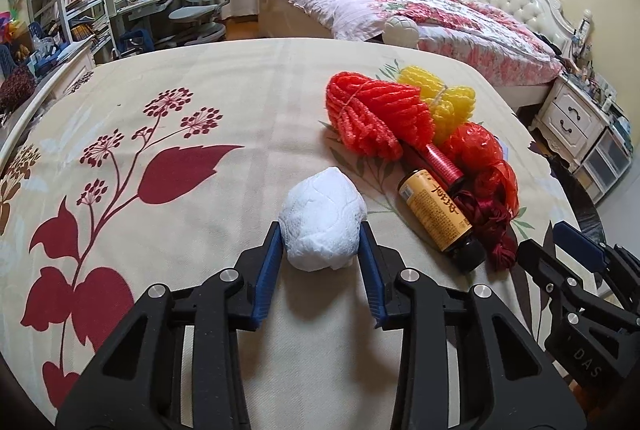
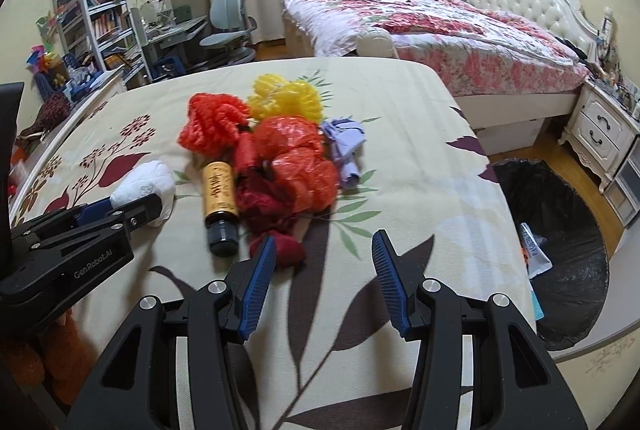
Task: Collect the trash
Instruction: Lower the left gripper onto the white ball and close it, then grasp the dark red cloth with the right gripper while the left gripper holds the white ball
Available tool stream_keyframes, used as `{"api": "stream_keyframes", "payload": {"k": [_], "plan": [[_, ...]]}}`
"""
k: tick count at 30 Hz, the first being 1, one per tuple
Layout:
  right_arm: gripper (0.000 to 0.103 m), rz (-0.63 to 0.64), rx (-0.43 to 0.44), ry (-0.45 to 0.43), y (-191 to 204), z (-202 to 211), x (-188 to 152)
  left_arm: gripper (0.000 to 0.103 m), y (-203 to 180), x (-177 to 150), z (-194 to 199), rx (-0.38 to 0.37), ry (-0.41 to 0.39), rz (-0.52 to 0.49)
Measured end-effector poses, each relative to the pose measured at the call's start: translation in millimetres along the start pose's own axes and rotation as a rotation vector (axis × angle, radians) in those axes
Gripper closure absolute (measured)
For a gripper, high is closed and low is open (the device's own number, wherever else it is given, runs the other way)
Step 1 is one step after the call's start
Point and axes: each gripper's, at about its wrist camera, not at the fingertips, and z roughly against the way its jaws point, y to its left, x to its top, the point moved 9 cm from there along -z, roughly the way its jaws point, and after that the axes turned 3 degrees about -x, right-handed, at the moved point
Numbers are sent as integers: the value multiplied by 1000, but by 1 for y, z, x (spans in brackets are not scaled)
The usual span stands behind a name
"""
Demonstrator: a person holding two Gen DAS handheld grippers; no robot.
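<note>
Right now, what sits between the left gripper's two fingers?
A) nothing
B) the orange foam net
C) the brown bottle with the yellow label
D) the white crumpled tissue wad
D: in the left wrist view the left gripper has its blue fingers on either side of the white tissue wad, which rests on the tablecloth, while the brown bottle lies apart to its right.

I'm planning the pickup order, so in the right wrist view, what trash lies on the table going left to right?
White paper wad → brown bottle → red plastic bag → purple crumpled piece, then, off the table edge, the black-lined trash bin. The foam nets overlap the others, so I left them out.
</note>
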Motion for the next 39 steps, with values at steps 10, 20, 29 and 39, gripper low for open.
{"api": "stream_keyframes", "payload": {"k": [10,20,29,39], "plan": [[57,42,23,33,20,-19,1,67,22,-7,9,17,0,34],[80,57,41,41,27,-18,-4,67,25,-7,10,14,-2,41],[80,42,43,27,22,-4,-9,68,24,-13,17,9,-10,43],[80,20,30,-23,10,16,0,68,5,-8,32,-16,-37,25]]}}
